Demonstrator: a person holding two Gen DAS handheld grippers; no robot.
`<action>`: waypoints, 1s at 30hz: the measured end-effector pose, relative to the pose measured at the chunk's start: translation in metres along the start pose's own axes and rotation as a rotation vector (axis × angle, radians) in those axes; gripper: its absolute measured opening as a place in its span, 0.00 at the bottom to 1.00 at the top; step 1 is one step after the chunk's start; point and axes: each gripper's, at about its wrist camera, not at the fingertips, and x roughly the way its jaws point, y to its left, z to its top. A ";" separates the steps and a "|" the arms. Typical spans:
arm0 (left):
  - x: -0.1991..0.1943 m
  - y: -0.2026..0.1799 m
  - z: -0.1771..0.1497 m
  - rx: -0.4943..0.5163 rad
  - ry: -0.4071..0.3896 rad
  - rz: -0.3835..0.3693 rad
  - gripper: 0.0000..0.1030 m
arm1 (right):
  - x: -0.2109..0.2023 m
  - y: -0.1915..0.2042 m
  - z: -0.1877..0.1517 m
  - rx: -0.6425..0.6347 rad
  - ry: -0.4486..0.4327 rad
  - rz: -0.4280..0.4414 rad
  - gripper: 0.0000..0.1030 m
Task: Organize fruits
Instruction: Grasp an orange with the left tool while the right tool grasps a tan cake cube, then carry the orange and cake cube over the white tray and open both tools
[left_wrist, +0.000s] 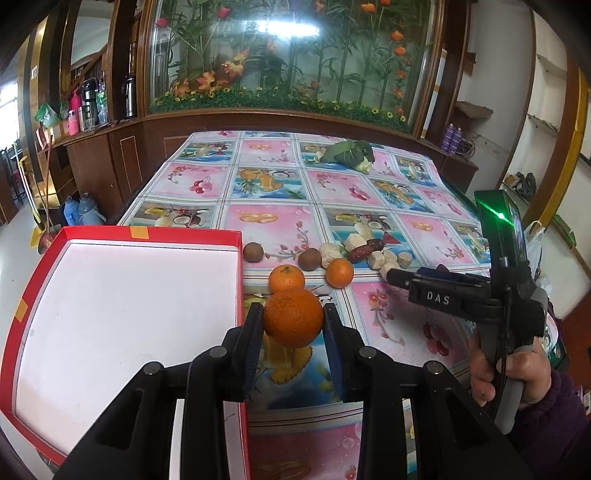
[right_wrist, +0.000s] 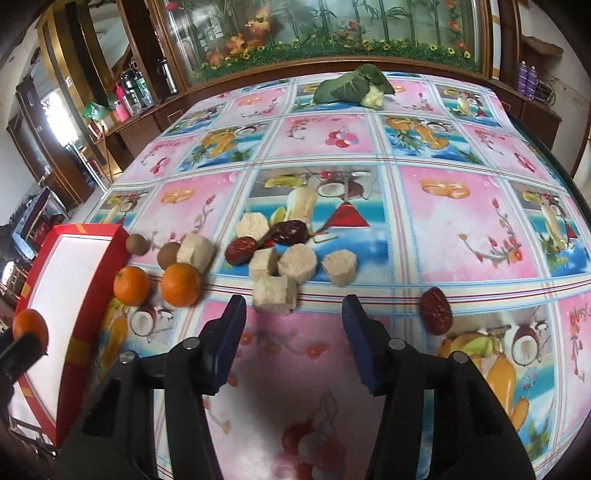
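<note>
Now left gripper (left_wrist: 293, 325) fingers clamp orange (left_wrist: 293, 318) beside red box (left_wrist: 236, 258); right gripper (right_wrist: 293, 314) fingers spread, level.

Orange (left_wrist: 293, 317) in left gripper (left_wrist: 291, 325), lifted.

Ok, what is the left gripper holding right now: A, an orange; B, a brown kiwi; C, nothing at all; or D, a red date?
A: in the left wrist view the left gripper has its jaws closed on an orange, lifted beside the red box, while two other oranges sit on the tablecloth.

Black gripper (right_wrist: 293, 310); blue pads (right_wrist: 231, 343); purple sleeve (left_wrist: 550, 413)
</note>
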 end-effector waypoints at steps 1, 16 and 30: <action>0.000 0.001 0.000 -0.002 0.001 -0.004 0.31 | 0.003 0.003 0.001 -0.003 0.004 0.003 0.52; -0.003 0.024 -0.003 -0.051 -0.010 0.013 0.31 | 0.005 0.007 0.002 0.023 -0.038 -0.026 0.27; -0.029 0.099 -0.012 -0.142 -0.053 0.209 0.31 | -0.037 0.145 -0.027 -0.189 -0.122 0.310 0.27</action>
